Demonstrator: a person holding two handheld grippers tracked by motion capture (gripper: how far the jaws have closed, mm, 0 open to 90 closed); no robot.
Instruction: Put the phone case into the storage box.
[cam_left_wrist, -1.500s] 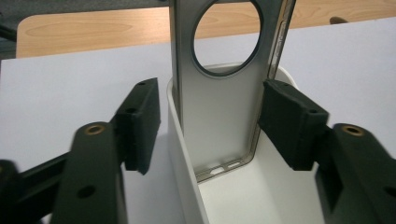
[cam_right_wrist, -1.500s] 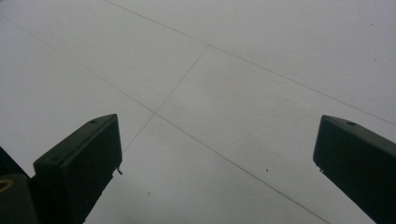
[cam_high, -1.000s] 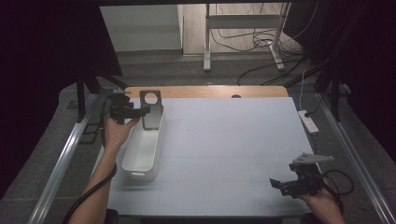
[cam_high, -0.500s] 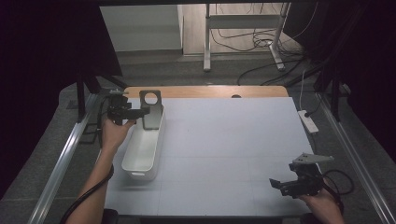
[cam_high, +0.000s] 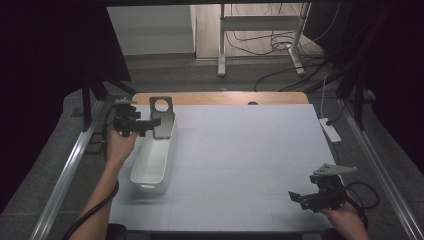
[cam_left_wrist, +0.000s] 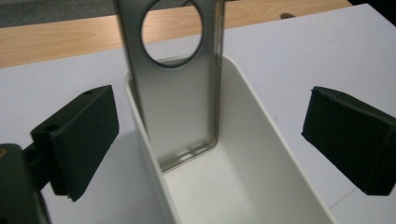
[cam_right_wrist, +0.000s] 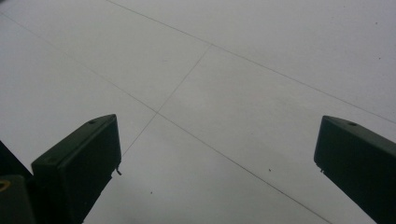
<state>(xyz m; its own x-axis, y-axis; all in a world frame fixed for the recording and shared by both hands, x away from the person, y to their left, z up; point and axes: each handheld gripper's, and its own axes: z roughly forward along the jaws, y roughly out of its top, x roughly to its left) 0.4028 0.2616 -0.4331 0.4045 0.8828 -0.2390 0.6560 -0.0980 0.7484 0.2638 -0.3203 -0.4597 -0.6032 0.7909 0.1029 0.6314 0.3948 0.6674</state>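
A grey metal frame with a round hole near its top stands upright in the far end of a long white bin. In the left gripper view the frame leans on the bin's wall. My left gripper sits just left of it. Its jaws have just been opening and now stand wide on either side of the frame, clear of it. My right gripper hovers low over the white table at the near right, open with nothing between its jaws.
The white table top has a wooden strip along its far edge. A white power strip lies off the right edge. Metal rails run along both sides, and cables lie on the floor beyond.
The left hand has shifted slightly beside the bin, and the frame stays standing in it. The right gripper has not moved.
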